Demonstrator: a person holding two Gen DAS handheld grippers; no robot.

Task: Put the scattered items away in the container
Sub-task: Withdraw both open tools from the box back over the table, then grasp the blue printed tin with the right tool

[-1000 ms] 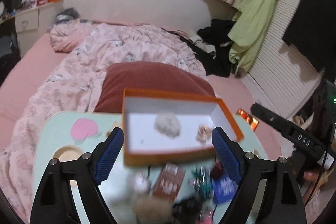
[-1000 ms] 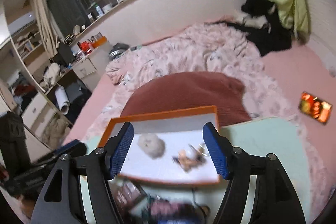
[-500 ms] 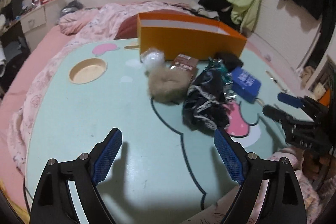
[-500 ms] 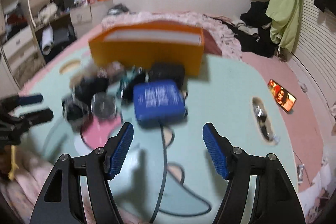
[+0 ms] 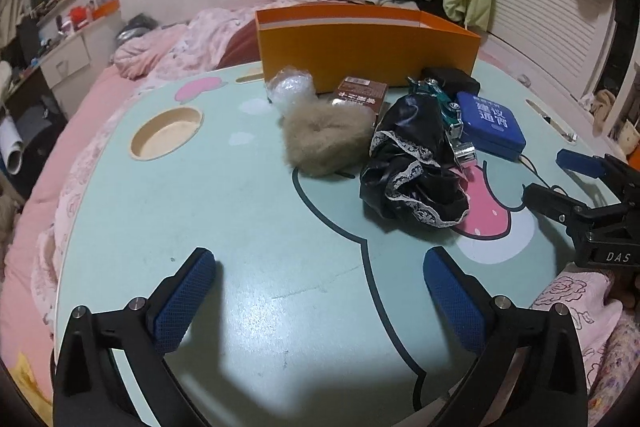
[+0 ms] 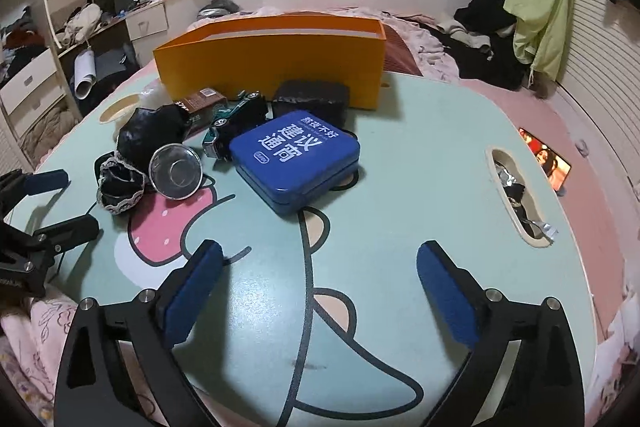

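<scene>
- The orange box [image 5: 368, 47] stands at the far edge of the mint-green table [image 5: 248, 227], its long wall facing the clutter; it looks like stiff card, with a pale inner lining at the rim.
- The loose things lie bunched just in front of it: a crinkly clear bag [image 5: 291, 89], a brown carton [image 5: 362, 97], a fuzzy tan scrunchie [image 5: 324, 139], a black lace-trimmed cloth [image 5: 412, 163], a green toy car [image 6: 236, 121], a glass cup [image 6: 175, 171] on its side, a black block [image 6: 312, 99] and a blue tin [image 6: 298, 157].
- The left gripper [image 5: 318, 297] hovers over bare table near the front edge, jaws opening with nothing between them.
- The right gripper [image 6: 318, 285] is likewise over bare table, jaws opening and empty, the tin straight ahead.
- I judge the step in hand to be choosing a first pick for each side: the scrunchie or cloth suits the left, the tin the right.
- The tin is smooth, flat and wide, so grip across its narrow side and squarely, or it may slip.
- The soft things will squash; pinch through their bulk.
- The cup touches the cloth and may roll; move it with care.
</scene>
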